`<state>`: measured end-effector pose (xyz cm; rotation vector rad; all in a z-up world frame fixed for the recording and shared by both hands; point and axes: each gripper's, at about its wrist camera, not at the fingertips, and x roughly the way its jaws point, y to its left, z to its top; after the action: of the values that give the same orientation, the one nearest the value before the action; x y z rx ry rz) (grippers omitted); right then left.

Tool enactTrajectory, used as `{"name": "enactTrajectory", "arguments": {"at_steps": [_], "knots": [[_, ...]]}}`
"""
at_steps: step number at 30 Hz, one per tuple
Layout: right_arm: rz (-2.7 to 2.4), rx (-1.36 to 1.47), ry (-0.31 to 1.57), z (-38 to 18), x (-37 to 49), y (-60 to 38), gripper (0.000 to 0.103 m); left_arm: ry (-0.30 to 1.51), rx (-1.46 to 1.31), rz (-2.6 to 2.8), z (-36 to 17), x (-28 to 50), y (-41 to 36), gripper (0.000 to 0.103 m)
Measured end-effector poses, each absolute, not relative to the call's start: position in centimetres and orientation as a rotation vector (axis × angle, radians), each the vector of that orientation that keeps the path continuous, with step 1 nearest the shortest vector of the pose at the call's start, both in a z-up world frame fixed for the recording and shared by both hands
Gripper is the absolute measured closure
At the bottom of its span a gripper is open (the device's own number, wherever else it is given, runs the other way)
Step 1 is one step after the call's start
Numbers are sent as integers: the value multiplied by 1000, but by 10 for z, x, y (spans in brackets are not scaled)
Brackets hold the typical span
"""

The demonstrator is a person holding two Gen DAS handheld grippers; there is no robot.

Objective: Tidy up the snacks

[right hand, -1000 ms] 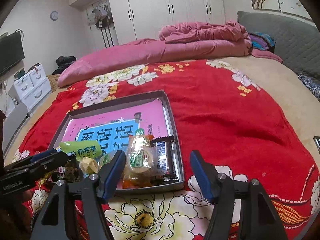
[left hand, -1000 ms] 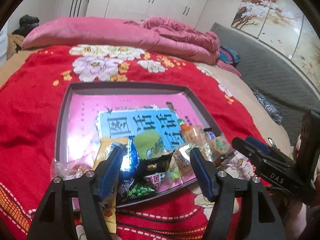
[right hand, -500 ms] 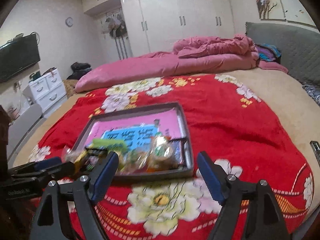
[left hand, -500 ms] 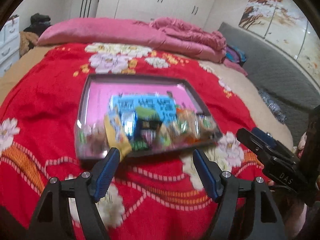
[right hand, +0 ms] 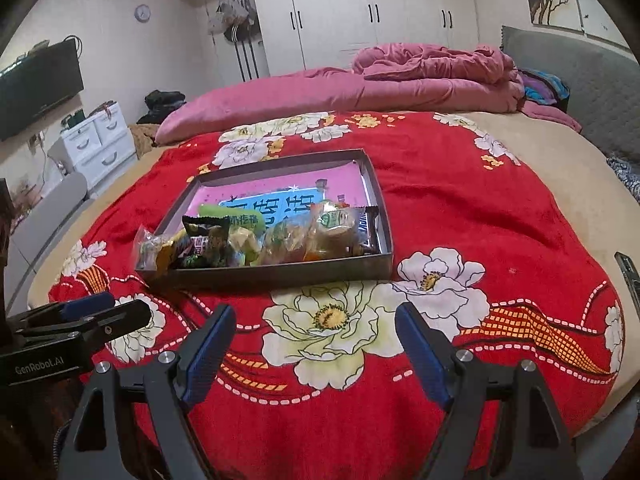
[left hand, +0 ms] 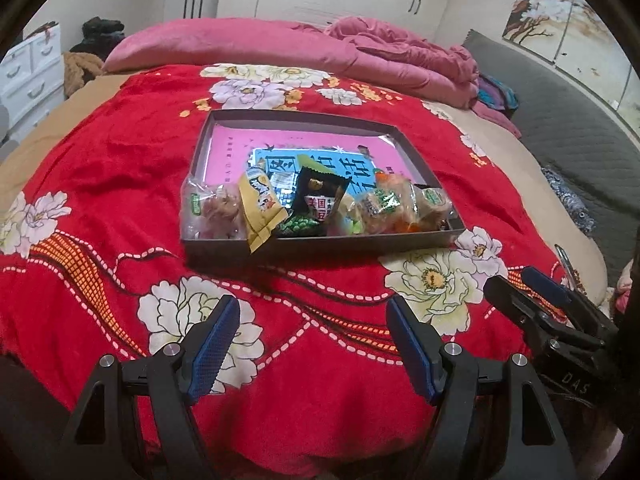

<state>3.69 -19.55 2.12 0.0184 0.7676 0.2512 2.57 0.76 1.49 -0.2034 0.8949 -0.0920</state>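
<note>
A shallow grey tray (left hand: 320, 242) (right hand: 280, 274) lies on the red flowered bedspread (left hand: 100, 184). Several snack packets crowd its near end: a clear bag of sweets (left hand: 208, 212), a yellow packet (left hand: 260, 204), a black packet (left hand: 318, 200) (right hand: 206, 240) and wrapped pastries (left hand: 384, 204) (right hand: 332, 232). The yellow packet hangs over the front wall. My left gripper (left hand: 310, 312) is open and empty, well short of the tray. To its right, my right gripper (right hand: 316, 316) is also open and empty over a white flower print. Each gripper's tip shows in the other's view.
A pink duvet (right hand: 360, 88) is piled at the far end of the bed. White wardrobes (right hand: 360, 12) fill the back wall, white drawers (right hand: 96, 140) stand at the left, and a grey headboard (right hand: 592, 80) lines the right. A dark flat object (right hand: 630, 276) lies at the bed's right edge.
Both grippers have drawn back from the tray, which now lies farther off with bare bedspread in between. The right jaws have widened. The snacks stay in the tray.
</note>
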Motion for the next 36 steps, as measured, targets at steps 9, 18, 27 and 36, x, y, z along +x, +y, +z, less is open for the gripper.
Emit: {"name": "enactTrajectory", "arguments": {"at_steps": [9, 18, 27, 36], "knots": [[247, 17, 773, 21, 33, -196, 22, 897, -184, -84, 16, 22, 5, 26], [238, 19, 774, 22, 32, -197, 22, 895, -180, -78, 18, 21, 5, 26], [234, 17, 775, 21, 32, -197, 22, 904, -173, -65, 16, 23, 5, 26], [244, 18, 773, 22, 32, -198, 22, 902, -153, -48, 15, 23, 5, 26]]}}
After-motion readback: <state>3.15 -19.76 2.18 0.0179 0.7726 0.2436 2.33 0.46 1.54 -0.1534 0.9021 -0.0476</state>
